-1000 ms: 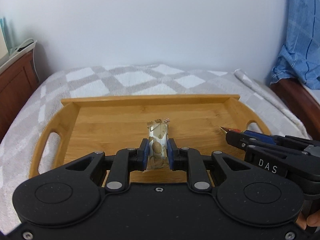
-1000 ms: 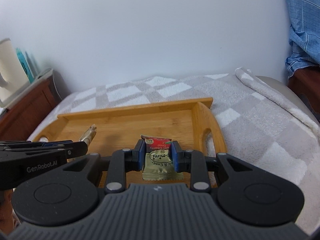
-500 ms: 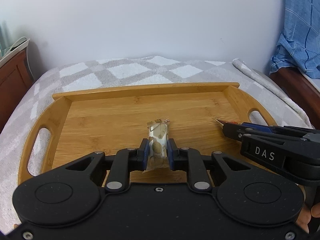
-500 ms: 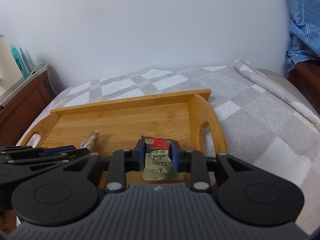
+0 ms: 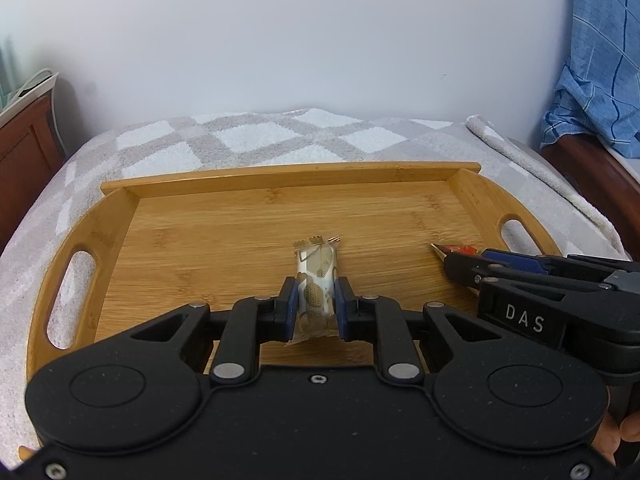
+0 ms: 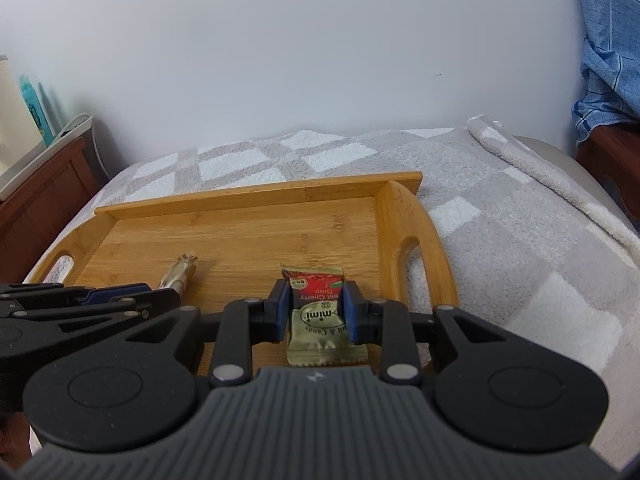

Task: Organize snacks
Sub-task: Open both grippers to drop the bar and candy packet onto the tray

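Carrying 2 wrapped snacks over the rectangular bamboo tray with cut-out handles (image 5: 256, 216), which sits on a grey-and-white checked blanket (image 5: 256, 136); step in hand reads as placement into the tray, with its floor bare of other items in both views. Left gripper (image 5: 316, 300) has its blue-padded jaws pressed in on a small white-and-gold patterned candy wrapper (image 5: 316, 272), held edge-up with the crimped end pointing forward, above the tray's centre. Right gripper (image 6: 316, 304) is pinching a gold sachet with a red top band (image 6: 320, 320), flat face up, above the tray's right part, near the right handle. Whether either snack touches the wood cannot be told. Judgement: next move calls for lowering each to the tray floor, then spreading the jaws, keeping the 2 snacks apart. Each snack sits squarely between its pads, ends protruding front and back.
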Tool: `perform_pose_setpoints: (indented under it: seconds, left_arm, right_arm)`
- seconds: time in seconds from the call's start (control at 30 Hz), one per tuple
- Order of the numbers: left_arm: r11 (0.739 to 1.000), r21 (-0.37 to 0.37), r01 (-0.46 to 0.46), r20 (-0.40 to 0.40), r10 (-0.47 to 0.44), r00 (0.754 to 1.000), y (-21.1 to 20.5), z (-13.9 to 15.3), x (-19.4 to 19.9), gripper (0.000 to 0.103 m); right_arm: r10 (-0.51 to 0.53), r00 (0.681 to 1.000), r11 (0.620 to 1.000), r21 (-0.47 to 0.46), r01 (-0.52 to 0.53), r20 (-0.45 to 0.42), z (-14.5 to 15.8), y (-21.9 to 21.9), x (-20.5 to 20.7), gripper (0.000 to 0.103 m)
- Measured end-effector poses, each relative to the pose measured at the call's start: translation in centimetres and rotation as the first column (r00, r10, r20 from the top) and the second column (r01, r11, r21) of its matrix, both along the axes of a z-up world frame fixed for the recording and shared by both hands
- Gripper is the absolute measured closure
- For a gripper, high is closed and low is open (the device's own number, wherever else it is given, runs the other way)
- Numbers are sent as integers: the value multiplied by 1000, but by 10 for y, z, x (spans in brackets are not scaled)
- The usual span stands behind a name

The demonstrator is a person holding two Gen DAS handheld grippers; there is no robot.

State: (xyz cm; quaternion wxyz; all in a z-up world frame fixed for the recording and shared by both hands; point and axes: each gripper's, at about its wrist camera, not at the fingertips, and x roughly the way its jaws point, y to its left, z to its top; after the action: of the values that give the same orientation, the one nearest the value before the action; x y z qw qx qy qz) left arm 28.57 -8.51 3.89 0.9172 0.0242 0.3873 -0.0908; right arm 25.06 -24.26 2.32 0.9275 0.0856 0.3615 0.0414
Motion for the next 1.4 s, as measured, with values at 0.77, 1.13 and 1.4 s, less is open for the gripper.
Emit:
perform_pose_setpoints:
  seconds: [0.77, 1.13, 1.4]
  left_arm:
    - [1000, -3, -5, 4, 5, 1000, 2, 3, -1, 81]
    - [1000, 1, -8, 31, 8, 999, 15, 23, -20, 49]
    - [1000, 1, -1, 51, 1, 999, 26, 42, -51, 26]
  right_arm:
    - [27, 1000, 1000, -14, -27, 15, 4, 3, -2, 47]
    - [24, 999, 1000, 13, -25, 49, 19, -2, -16, 37]
    - [6, 997, 1000, 28, -8, 75, 34, -11, -46, 30]
